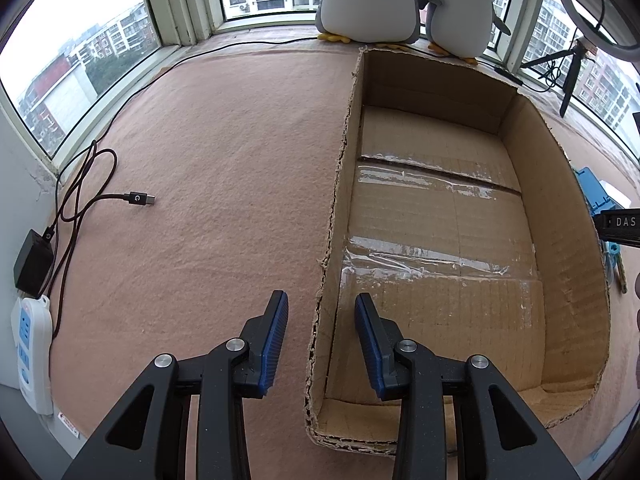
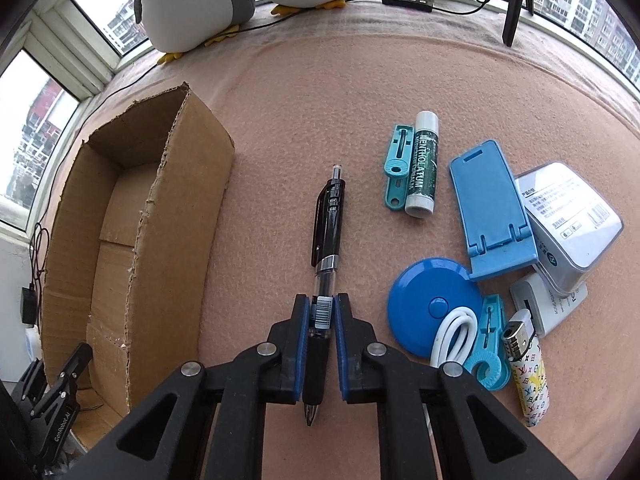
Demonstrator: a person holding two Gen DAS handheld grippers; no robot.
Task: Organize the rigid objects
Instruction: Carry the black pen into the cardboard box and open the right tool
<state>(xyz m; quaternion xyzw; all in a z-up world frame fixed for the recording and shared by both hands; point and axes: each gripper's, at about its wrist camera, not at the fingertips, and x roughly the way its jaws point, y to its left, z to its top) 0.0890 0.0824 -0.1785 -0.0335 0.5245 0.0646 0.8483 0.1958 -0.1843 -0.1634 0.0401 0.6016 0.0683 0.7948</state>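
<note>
While our right claw (image 2: 323, 316) grips the pen (image 2: 327, 236) lying on the table (image 2: 320, 100), we judge the sorting barely begun; the cardboard box (image 1: 560, 208) is empty; the lip balm (image 2: 423, 164), phone stand (image 2: 490, 208) and lighter (image 2: 528, 376) wait; our left claw (image 1: 321, 312) holds nothing, jaws apart astride the box's wall.

We see a black pen (image 2: 327, 236) with a clear front section and a barcode label. Blue pads (image 2: 305, 340) sit on the black right gripper (image 2: 323, 312). Brown cardboard box (image 1: 560, 216), pinkish-tan felt mat (image 1: 208, 184). Green-and-white lip balm (image 2: 422, 164), teal clip (image 2: 398, 166), blue phone stand (image 2: 494, 210), round blue tape measure (image 2: 434, 304), white cable (image 2: 454, 338). The lighter (image 2: 528, 376) is white with a multicolour monogram print. Grey-and-white penguin toys (image 1: 460, 8) have orange feet.
</note>
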